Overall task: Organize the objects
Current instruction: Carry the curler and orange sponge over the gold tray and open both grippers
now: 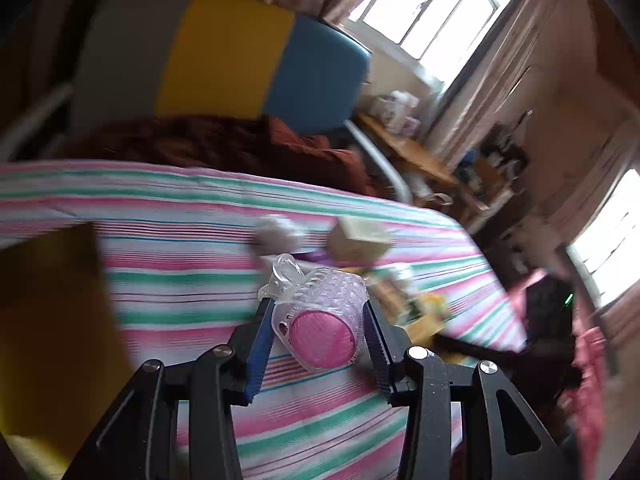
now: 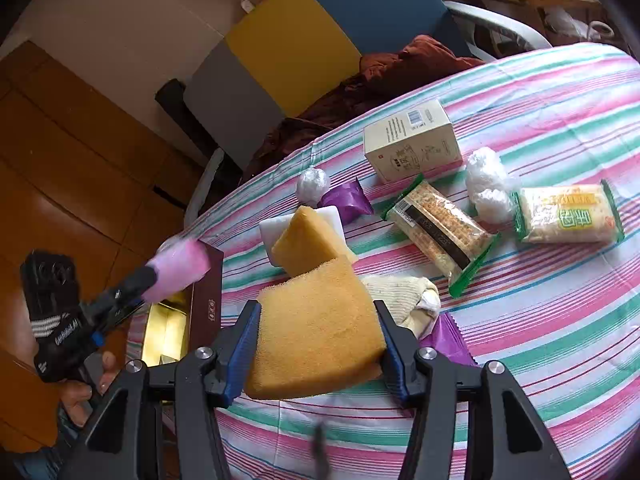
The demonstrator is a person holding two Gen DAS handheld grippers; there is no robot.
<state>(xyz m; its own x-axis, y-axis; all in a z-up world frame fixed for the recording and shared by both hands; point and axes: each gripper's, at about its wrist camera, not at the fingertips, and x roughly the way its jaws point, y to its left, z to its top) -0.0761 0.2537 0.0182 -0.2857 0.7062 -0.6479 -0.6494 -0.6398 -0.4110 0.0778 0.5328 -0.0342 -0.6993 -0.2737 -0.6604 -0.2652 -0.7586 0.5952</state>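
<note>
Between my right gripper's (image 2: 316, 332) blue pads sits an orange sponge (image 2: 320, 320), pinched at both sides and raised off the striped cloth (image 2: 540, 320). Just beyond it a second sponge (image 2: 308, 240) leans on a white block (image 2: 272, 232); a knitted glove (image 2: 404, 300) lies just to the right. My left gripper (image 1: 316, 312) is clamped on a clear bumpy roll with a pink core (image 1: 324, 320), held above the cloth. From the right wrist I see it over an open gold-lined box (image 2: 172, 328) at the cloth's edge.
</note>
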